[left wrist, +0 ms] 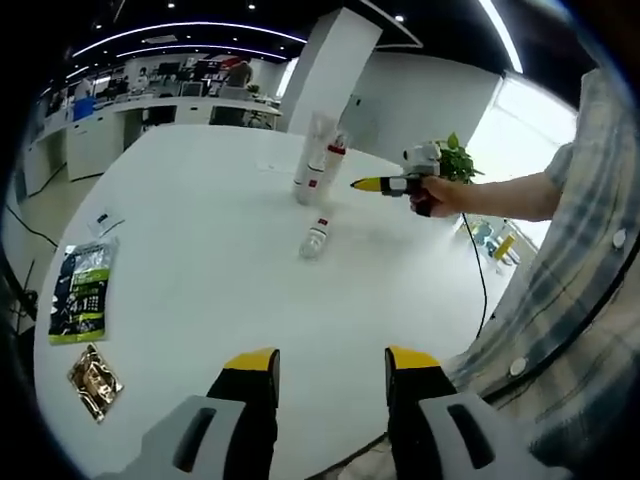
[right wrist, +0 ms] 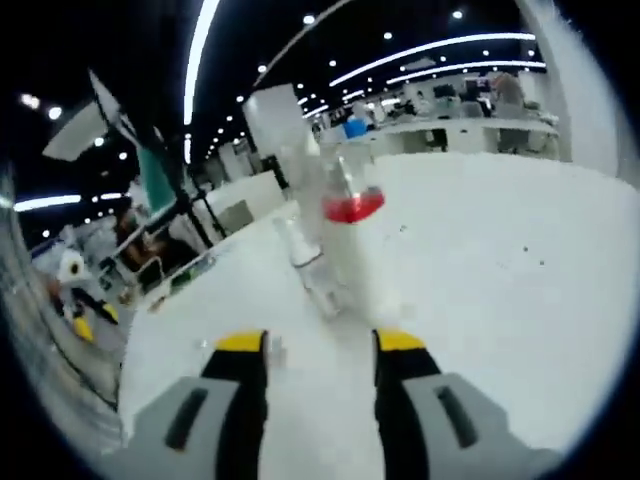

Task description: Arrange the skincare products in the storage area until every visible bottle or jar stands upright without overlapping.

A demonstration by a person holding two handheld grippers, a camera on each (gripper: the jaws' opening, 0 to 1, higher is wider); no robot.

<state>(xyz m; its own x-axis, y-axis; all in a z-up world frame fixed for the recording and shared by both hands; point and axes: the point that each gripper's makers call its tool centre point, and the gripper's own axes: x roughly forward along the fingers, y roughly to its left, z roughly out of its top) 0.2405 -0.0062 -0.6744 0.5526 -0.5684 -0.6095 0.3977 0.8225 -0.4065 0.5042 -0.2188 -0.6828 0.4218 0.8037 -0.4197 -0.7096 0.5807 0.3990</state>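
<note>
Left gripper view looks across a smooth white table [left wrist: 200,260]. Near the middle of it a small clear bottle [left wrist: 314,240] lies on its side, long axis running away from the camera, its white cap toward the far group of bottles. Just beyond it two tall bottles stand upright side by side: a pale, frosted one [left wrist: 312,150] and a white one with a red band [left wrist: 330,165]. Whether those two touch is hard to tell. The right gripper [left wrist: 372,184] comes in from the right of the standing pair, held in a person's hand [left wrist: 440,195]; its yellow tip points at the red-banded bottle, close to it, and the jaws there are too small to judge. A plaid sleeve [left wrist: 570,280] is cut off at the frame edge. Left of the fallen bottle, well apart from it, lie a flat green-and-black packet [left wrist: 84,292] and a crinkled gold foil packet [left wrist: 94,380]. The left gripper [left wrist: 330,365] hangs over the near table edge, yellow-tipped jaws spread with nothing between them.

In the right gripper view the picture is blurred: the red-banded bottle [right wrist: 350,250] rises just ahead of the right gripper [right wrist: 320,342], the lying bottle [right wrist: 305,262] partly hidden beside it. The jaws stand apart, gripping nothing.
</note>
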